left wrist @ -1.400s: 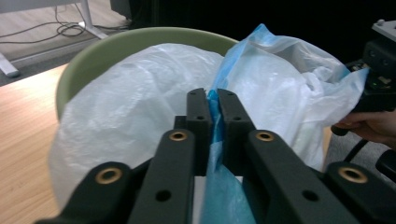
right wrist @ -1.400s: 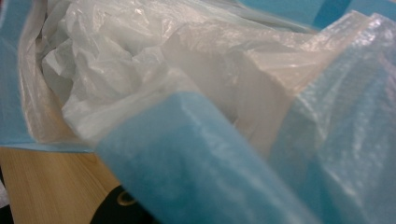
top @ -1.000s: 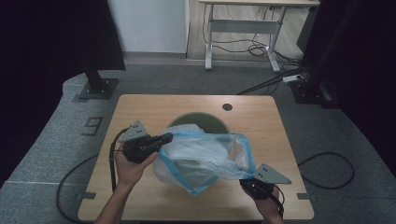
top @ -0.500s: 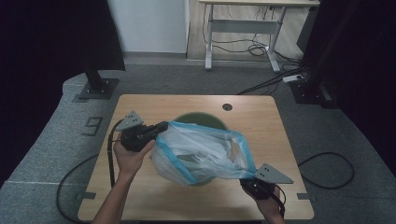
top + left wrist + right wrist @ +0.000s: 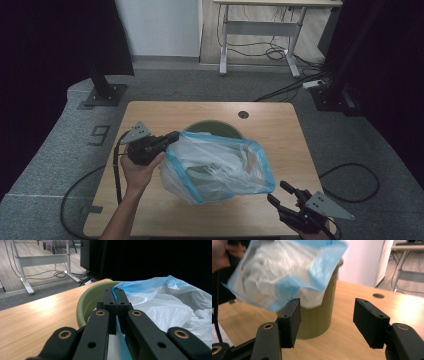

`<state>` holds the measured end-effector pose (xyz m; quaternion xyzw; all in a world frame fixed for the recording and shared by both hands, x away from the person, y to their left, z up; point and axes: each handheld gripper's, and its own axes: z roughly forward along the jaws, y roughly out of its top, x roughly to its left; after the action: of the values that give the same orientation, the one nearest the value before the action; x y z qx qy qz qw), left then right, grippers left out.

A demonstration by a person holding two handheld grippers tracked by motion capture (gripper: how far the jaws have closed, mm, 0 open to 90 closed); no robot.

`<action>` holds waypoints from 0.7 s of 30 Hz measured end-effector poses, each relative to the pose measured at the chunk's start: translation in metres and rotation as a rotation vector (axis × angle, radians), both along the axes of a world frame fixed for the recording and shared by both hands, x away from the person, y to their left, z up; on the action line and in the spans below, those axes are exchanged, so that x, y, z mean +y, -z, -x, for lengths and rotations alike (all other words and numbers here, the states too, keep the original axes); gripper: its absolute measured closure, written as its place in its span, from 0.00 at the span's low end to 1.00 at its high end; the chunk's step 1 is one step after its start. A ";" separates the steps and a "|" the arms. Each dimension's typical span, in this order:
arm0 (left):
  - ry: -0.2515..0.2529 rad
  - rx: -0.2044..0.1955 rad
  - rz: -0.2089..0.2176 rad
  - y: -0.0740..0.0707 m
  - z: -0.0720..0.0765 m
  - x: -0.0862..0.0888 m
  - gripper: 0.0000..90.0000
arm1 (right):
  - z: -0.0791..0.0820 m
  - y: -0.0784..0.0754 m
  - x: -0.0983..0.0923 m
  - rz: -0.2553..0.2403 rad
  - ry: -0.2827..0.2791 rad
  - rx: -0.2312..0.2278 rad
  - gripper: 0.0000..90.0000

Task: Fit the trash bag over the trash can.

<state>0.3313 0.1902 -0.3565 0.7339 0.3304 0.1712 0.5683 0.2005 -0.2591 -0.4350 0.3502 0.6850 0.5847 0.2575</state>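
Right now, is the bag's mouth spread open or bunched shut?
Spread open: the bag's blue rim forms a wide loop above the bin, its left edge pinched in the left gripper's jaws.

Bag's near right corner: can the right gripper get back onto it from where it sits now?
Probably yes. The right gripper, jaws just opened with nothing between them, sits beside the plastic bag; bare table lies between. The left gripper pinches the far edge over the green bin.
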 end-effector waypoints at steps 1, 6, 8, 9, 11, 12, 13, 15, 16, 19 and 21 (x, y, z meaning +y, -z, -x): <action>0.000 -0.001 -0.003 -0.001 0.000 0.000 1.00 | 0.002 -0.005 -0.002 -0.004 0.001 -0.010 0.42; 0.003 0.001 -0.013 -0.002 0.002 -0.001 1.00 | 0.001 -0.026 -0.001 0.003 -0.001 -0.044 0.42; 0.005 0.006 -0.020 -0.002 0.002 -0.001 1.00 | -0.002 -0.030 0.000 0.000 -0.004 -0.047 0.42; 0.007 0.008 -0.023 -0.001 0.003 -0.001 1.00 | -0.005 -0.031 0.001 -0.002 -0.005 -0.048 0.42; 0.011 0.013 -0.026 -0.001 0.003 -0.001 1.00 | -0.010 -0.034 0.002 -0.003 -0.006 -0.045 0.42; 0.015 0.017 -0.024 0.000 0.002 -0.001 1.00 | -0.013 -0.035 0.004 -0.004 -0.004 -0.044 0.42; 0.019 0.021 -0.020 -0.001 0.002 -0.001 1.00 | -0.016 -0.037 0.005 -0.007 -0.006 -0.043 0.42; 0.021 0.023 -0.021 -0.001 0.002 0.000 1.00 | -0.022 -0.040 0.007 -0.011 -0.007 -0.041 0.42; 0.021 0.024 -0.022 -0.001 0.002 0.000 1.00 | -0.024 -0.041 0.008 -0.014 -0.010 -0.038 0.42; 0.026 0.029 -0.030 -0.001 0.001 -0.001 1.00 | -0.032 -0.047 0.012 -0.009 0.002 -0.027 0.42; 0.028 0.031 -0.031 -0.001 0.001 -0.001 1.00 | -0.037 -0.052 0.016 0.000 0.013 -0.019 0.42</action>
<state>0.3302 0.1896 -0.3558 0.7498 0.3261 0.1566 0.5541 0.2372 -0.2436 -0.3829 0.3489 0.6803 0.5863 0.2677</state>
